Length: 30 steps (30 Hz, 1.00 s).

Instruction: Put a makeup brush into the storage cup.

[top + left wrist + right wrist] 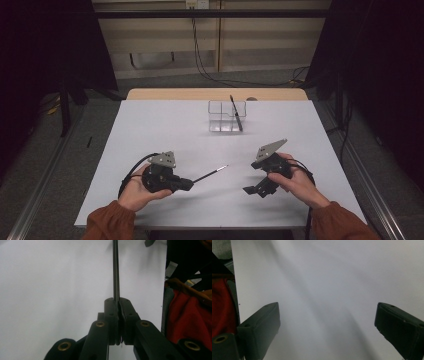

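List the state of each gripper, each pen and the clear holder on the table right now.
left gripper: shut on the thin black pen, pen pointing out forward.
right gripper: open, nothing between its jaws.
clear holder: upright on the table.
second pen: leaning inside the holder.

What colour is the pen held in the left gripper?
Black, pen clearest in the left gripper view.

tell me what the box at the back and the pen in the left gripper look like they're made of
Box: clear hard plastic, probably acrylic; the white table shows through its walls and the edges glint.
Pen clamped in the left gripper: dark, smooth, slightly glossy; plastic or painted metal, hard to say.
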### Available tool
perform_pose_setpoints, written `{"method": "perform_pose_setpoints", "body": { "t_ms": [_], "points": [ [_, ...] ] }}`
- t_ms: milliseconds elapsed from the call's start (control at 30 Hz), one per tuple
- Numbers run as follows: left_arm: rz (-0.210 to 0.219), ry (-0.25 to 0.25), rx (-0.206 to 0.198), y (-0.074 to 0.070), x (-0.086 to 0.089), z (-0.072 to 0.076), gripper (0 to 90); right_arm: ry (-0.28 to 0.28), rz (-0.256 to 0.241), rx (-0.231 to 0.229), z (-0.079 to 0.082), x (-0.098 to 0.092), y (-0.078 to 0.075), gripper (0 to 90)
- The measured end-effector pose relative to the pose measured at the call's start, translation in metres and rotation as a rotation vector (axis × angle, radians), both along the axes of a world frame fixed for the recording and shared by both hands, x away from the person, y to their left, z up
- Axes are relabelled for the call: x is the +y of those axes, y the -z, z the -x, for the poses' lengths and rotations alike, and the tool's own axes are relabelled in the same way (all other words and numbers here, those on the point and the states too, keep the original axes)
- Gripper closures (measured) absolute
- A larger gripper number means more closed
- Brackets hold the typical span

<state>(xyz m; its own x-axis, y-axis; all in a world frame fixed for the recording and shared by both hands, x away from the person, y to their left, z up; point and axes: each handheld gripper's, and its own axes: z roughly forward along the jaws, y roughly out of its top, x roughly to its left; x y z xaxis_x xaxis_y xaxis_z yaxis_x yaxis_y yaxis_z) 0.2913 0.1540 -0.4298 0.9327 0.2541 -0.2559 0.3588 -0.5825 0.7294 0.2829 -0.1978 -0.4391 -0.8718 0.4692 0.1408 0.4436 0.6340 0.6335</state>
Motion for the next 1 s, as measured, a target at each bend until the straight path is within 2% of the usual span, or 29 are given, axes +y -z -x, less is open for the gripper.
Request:
{"method": "perform_pose_setpoints", "body": {
  "t_ms": [133,233,300,500,733,867,1000],
  "points": [
    [0.023,-0.009,-0.005,0.000,0.001,0.001,85.5,-0.001,-0.028,-0.017,0.004,-0.001,0.001,6.3],
    [0.023,-0.014,-0.004,0.000,0.001,0.002,85.5,0.008,-0.076,-0.057,0.008,-0.002,-0.001,7.7],
    [0.030,-0.018,-0.007,0.000,0.000,0.003,85.5,0.007,-0.091,-0.073,0.010,-0.002,0.000,7.3],
    [0.064,-0.028,-0.020,0.001,0.002,0.007,85.6,0.018,-0.124,-0.060,0.014,-0.003,0.008,6.5],
    [0.107,-0.049,-0.048,0.001,0.003,0.008,85.6,0.048,-0.185,-0.099,0.017,-0.006,0.009,6.1],
    [0.128,-0.066,-0.047,0.002,0.004,0.007,85.5,0.048,-0.199,-0.103,0.018,-0.006,0.009,7.5],
    [0.153,-0.080,-0.069,0.004,0.005,0.008,85.5,0.049,-0.212,-0.111,0.019,-0.005,0.010,7.4]
  ]
}}
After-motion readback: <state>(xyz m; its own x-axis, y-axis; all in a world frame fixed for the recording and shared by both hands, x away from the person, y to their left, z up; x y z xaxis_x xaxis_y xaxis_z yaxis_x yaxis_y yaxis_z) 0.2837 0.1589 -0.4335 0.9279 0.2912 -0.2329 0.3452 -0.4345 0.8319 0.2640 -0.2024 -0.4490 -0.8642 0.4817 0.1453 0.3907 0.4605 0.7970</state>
